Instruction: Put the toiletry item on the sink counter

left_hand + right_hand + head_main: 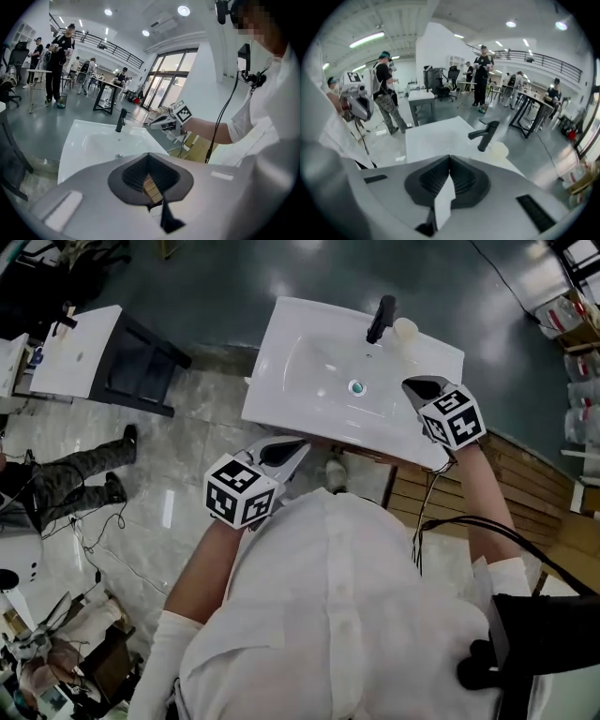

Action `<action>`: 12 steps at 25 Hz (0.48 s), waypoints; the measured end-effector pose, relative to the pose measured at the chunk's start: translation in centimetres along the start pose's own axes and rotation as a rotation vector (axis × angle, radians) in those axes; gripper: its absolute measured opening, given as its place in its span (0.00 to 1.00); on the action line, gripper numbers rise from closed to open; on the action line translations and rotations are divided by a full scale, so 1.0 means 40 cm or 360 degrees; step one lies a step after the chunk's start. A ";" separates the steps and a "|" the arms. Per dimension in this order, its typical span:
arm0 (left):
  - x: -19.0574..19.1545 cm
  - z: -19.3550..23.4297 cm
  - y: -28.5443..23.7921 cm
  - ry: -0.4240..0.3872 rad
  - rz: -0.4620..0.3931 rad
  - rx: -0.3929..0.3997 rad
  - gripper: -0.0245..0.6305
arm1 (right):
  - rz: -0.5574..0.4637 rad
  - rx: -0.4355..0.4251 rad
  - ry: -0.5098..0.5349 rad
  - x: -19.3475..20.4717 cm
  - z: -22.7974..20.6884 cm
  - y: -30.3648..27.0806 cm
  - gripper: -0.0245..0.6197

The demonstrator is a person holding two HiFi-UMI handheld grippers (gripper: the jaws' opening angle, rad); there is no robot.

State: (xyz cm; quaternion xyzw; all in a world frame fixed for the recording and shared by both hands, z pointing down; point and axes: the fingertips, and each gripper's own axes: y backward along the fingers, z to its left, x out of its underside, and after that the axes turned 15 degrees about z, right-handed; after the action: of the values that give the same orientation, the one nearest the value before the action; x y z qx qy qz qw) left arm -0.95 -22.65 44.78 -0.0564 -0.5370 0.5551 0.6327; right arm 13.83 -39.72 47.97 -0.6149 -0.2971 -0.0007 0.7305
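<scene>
A white sink (281,381) with a black faucet (380,319) stands in front of me. A pale cream round toiletry item (405,331) rests on the sink counter just right of the faucet, and the right gripper view shows it (499,149) beside the faucet (486,135). My right gripper (411,384) hovers over the sink's right front corner, a short way short of the item, jaws shut and holding nothing. My left gripper (301,445) is at the sink's front edge, also shut and empty. The closed jaws fill the bottom of each gripper view (149,155) (450,158).
A second white counter (77,349) on a dark stand sits at the far left, with a person's legs (80,474) on the tiled floor below it. Wooden planks (527,474) lie to the right of the sink. Several people and tables stand in the hall beyond.
</scene>
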 end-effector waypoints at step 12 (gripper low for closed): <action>0.177 -0.086 0.104 -0.0142 0.0109 0.0159 0.04 | -0.0388 -0.0150 -0.0499 0.043 0.484 0.114 0.05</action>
State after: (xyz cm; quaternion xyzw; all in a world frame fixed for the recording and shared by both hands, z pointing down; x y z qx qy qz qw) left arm -2.44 -13.87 44.96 -0.0185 -0.5341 0.6045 0.5908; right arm 8.52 -20.56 45.91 -0.6005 -0.4789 -0.0073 0.6404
